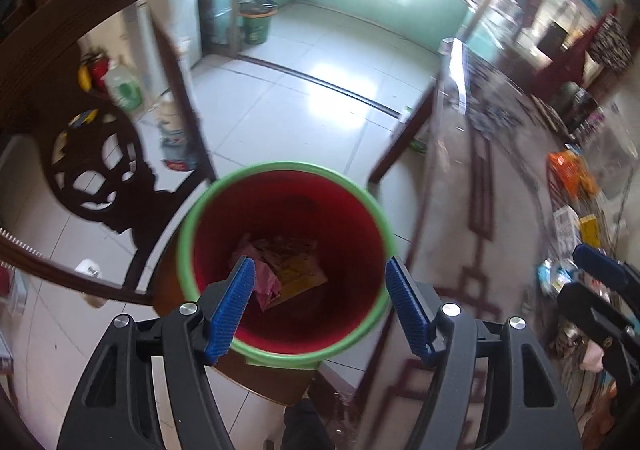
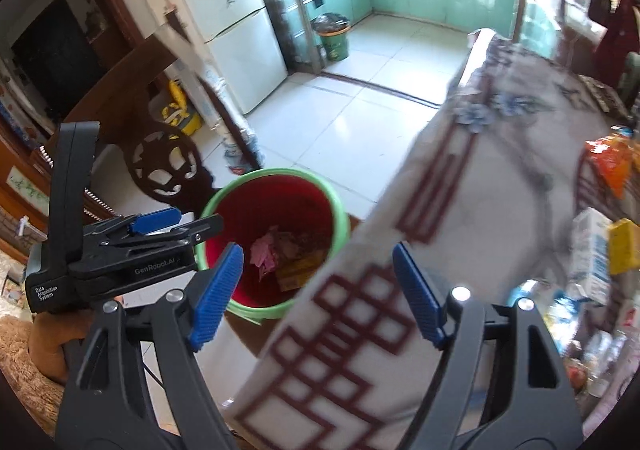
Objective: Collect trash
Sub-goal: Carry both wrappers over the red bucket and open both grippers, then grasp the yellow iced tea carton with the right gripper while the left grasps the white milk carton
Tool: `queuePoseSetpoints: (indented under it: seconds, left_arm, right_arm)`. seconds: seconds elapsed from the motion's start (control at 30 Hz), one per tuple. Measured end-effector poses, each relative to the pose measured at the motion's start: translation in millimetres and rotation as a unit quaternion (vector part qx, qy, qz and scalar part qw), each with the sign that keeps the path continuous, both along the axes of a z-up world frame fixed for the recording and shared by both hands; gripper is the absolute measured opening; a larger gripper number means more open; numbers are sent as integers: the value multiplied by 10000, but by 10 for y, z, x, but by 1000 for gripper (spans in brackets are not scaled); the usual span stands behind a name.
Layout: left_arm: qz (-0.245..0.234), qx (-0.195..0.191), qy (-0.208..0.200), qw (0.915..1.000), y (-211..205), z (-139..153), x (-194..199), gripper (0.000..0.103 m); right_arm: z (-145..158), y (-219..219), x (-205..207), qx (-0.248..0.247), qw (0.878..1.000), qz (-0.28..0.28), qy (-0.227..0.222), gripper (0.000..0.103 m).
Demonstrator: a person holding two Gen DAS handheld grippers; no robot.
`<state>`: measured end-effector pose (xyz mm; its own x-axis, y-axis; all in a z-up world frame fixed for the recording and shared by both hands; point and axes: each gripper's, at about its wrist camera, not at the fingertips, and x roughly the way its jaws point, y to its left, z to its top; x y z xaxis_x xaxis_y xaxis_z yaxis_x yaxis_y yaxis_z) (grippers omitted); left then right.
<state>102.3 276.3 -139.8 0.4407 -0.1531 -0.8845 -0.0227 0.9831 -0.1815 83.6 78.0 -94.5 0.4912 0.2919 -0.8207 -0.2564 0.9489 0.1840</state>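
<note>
A red bin with a green rim (image 1: pixel 288 167) stands on the floor beside the table. Inside it lie a pink wrapper (image 1: pixel 265 282) and a yellow-brown packet (image 1: pixel 298 270). My left gripper (image 1: pixel 319 272) hangs open right above the bin's mouth, with nothing between its blue pads. In the right wrist view the same bin (image 2: pixel 280 202) sits lower left of centre, with the pink wrapper (image 2: pixel 264 250) in it. My right gripper (image 2: pixel 318 254) is open and empty over the table's edge, next to the bin. The left gripper (image 2: pixel 200 221) shows at the left there.
A table with a red-patterned cloth (image 2: pixel 480 178) fills the right side. An orange packet (image 2: pixel 608 162) and a white carton (image 2: pixel 592 250) lie on it. A carved dark wooden chair (image 1: pixel 92 154) stands left of the bin. Tiled floor runs back to a green bucket (image 2: pixel 334 40).
</note>
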Motion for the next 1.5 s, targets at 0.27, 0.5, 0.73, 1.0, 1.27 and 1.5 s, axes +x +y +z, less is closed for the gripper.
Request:
queuePoseSetpoints:
  seconds: [0.27,0.5,0.73,1.0,1.27,1.5]
  left_arm:
    - [-640,-132,-49,9978,-647,106,-1,65]
    - [-1000,-104,-1,9949,-1184,127,-117,66]
    - [-922,-118,88,9956,-1712,161,-291,66]
    - [-898,-55,79,9959,-2507,224,-539,69]
    - [-846,162,100,9962,-2914,319,-527,72]
    - [-1061,361,124,9936,-3335,271,-270,72]
  right_arm:
    - [74,-769,-230,-93,9962,-860,-77,77]
    - [115,-1747,-452,-498,9916,-1187,-86,77]
    - [106,-2885,-120,-1432,9896,-53,156,81]
    - [-290,-3268,504,-2371,9564,1609,570,83]
    - [-762,-3118,789,-2850,9120,2856,738,87]
    - [-987,-3163,829,-2568,9198,2875,733,82]
